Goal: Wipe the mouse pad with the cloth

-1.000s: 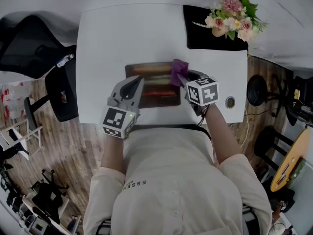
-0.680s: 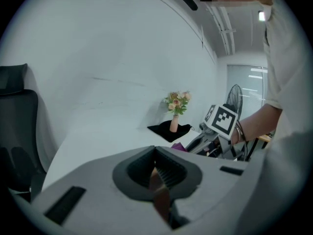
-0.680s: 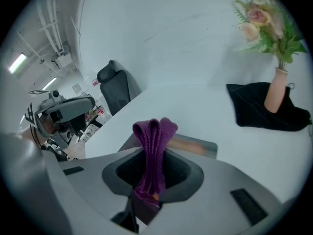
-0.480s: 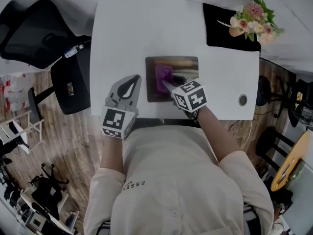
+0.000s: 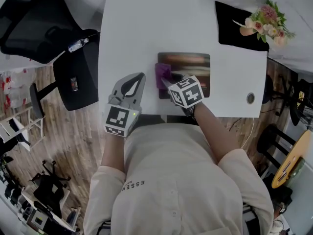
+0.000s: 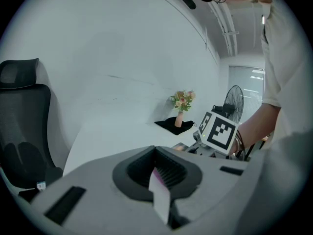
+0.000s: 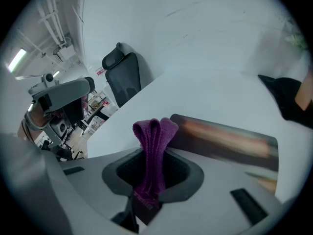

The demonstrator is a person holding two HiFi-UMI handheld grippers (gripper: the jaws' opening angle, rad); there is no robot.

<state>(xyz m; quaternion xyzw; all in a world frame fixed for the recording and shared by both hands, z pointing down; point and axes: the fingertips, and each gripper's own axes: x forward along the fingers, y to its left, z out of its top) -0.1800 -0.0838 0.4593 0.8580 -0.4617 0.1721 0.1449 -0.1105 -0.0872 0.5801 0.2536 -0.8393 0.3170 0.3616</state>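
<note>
Folded purple cloth (image 5: pixel 162 73), bunched upright at the left edge of the flat, dark rectangular mouse pad (image 5: pixel 195 65).

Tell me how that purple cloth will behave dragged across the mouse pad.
Probably floppy: the purple cloth folds over itself where the right gripper pinches it. Likely light, since the folds stand up unsupported. Its fuzzy surface may drag on the mouse pad.

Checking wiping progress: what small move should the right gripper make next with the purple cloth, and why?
Probably drag the folded purple cloth rightward across the dark rectangular mouse pad: the right gripper, shut on it, sits at the pad's left edge, most of the pad beyond.
</note>
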